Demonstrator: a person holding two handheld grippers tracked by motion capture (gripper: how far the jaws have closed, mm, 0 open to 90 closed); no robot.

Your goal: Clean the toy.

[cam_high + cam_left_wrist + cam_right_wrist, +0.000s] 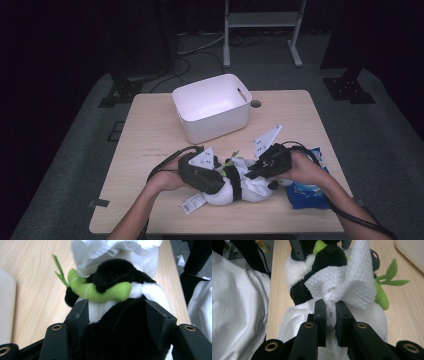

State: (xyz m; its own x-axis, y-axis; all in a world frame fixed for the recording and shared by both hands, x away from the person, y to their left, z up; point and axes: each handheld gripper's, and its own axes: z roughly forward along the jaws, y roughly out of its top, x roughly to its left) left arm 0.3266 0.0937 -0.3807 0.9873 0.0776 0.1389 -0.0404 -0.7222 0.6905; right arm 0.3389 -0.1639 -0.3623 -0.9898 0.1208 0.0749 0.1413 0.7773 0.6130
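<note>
A black and white panda plush (pixel 227 196) with a green bamboo sprig (pixel 100 291) lies near the table's front edge. My left gripper (pixel 222 181) is shut on its black body, one jaw on each side (pixel 117 312). A white textured wipe (pixel 352 282) is draped over the plush's upper part. My right gripper (pixel 331 307) is shut on a bunched fold of that wipe and comes in from the right (pixel 253 174), close against the plush.
A white plastic bin (pixel 215 122) stands at the back middle of the wooden table (pixel 150 130). A blue packet (pixel 307 192) lies under the right hand. The plush's paper tag (pixel 192 203) sticks out at front left. White clothing (pixel 237 315) hangs beside the table edge.
</note>
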